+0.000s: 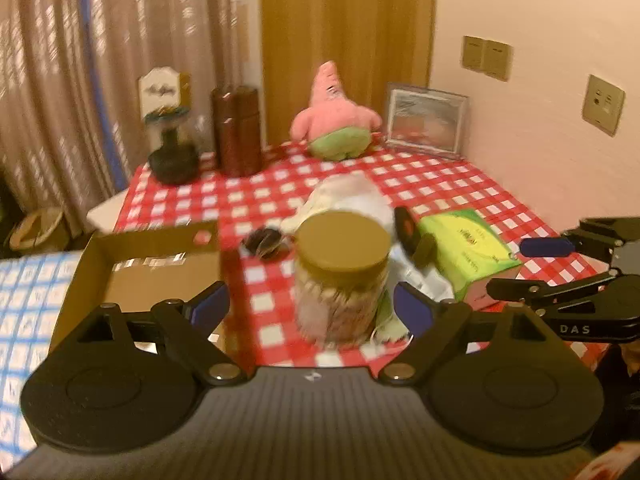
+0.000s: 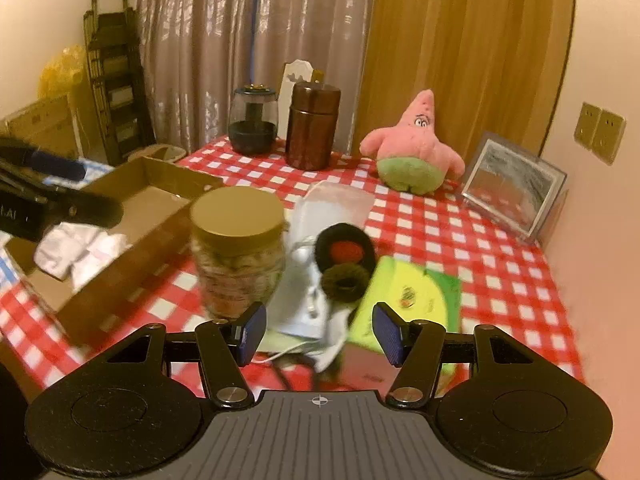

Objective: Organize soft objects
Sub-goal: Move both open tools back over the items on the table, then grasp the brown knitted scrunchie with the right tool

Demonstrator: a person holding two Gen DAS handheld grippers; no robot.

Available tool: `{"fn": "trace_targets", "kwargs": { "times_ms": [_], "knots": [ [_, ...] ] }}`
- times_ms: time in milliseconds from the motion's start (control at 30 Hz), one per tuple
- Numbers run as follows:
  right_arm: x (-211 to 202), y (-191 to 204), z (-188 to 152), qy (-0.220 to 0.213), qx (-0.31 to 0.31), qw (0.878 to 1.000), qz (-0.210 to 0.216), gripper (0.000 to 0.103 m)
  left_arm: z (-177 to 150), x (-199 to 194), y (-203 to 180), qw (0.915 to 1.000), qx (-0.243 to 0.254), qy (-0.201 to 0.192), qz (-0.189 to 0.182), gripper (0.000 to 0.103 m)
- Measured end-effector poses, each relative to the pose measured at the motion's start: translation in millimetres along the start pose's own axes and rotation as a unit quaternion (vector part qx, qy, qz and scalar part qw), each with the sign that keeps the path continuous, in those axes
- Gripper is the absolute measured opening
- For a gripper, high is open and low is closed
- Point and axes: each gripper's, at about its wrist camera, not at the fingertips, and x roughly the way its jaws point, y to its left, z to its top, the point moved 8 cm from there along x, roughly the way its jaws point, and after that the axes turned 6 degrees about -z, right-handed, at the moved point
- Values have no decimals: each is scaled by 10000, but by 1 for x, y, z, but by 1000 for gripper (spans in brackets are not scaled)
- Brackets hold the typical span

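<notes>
**Both tongs spread over the checked counter**

The left tongs (image 1: 312, 304) stand spread wide, with nothing between the blue pads. The jar (image 1: 342, 280) with its tan lid stands ahead of them, apart from both pads. The right tongs (image 2: 320, 332) are also spread, less widely, and grip nothing; a pale cloth bag (image 2: 316, 280) lies just ahead of them.

Soft objects: two dark fuzzy rings (image 2: 346, 264), one with a red centre, rest on the pale cloth bag at mid-counter. A pink star plush (image 2: 412, 148) sits upright at the far edge of the counter, near the curtain. White soft items (image 2: 76, 252) lie inside the cardboard box (image 2: 160, 200) at the left side of the counter.

Surface: the counter (image 2: 500, 264) carries a red-and-white checked cloth. A green-and-yellow carton (image 2: 408, 300) lies just right of the bag. A brown canister (image 2: 312, 128) and a dark glass vessel (image 2: 253, 120) stand at the far left. A framed picture (image 2: 516, 188) leans against the wall at the far right.

Room: grey and tan curtains (image 2: 460, 40) hang behind the counter. Brass switch plates (image 2: 600, 132) are mounted on the pink right-hand wall.
</notes>
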Motion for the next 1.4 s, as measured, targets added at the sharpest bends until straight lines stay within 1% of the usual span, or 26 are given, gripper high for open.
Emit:
{"fn": "trace_targets", "kwargs": {
  "times_ms": [167,267,367,500,633,700,767,800,867,1067,1167,1233,1300,1333,1367,1400],
  "knots": [
    [20,-15,0,12,-414,9991,9,59,17,32,-25,9976,674,0,-149,88],
    [37,-20,-2,20,-726,9973,56,59,21,54,-38,9936,1102,40,-234,88],
    [54,-20,-5,35,-1077,9941,107,59,22,73,-47,9867,1605,12,-260,87],
    [74,-16,-11,26,-1554,9877,138,59,23,96,-57,9713,2360,28,-300,87],
    [92,-11,-11,-11,-1912,9814,153,59,22,115,-67,9510,3065,156,-370,87],
    [100,-9,-10,-9,-2078,9780,159,59,20,122,-72,9414,3338,215,-429,87],
    [108,-9,-11,-1,-2182,9757,185,59,16,128,-74,9339,3530,330,-461,87],
    [111,-8,-11,6,-2238,9744,201,59,15,131,-75,9315,3591,362,-444,87],
    [118,-6,-12,-4,-2389,9708,207,59,13,136,-75,9294,3643,403,-418,87],
    [133,0,-19,74,-2820,9591,212,59,10,144,-77,9267,3708,424,-447,87],
    [135,2,-20,47,-2929,9560,179,59,8,144,-75,9267,3702,419,-492,87],
    [137,1,-18,19,-2926,9560,195,59,9,144,-74,9268,3705,409,-465,87],
    [139,1,-17,27,-2944,9554,212,55,9,143,-72,9268,3707,409,-439,87],
    [139,1,-18,36,-2960,9549,221,47,10,143,-72,9270,3703,404,-425,87],
    [140,1,-17,46,-2967,9547,238,43,10,142,-71,9275,3695,393,-419,87],
    [139,2,-17,43,-2971,9545,239,42,11,142,-71,9284,3671,380,-428,87]
  ]
}}
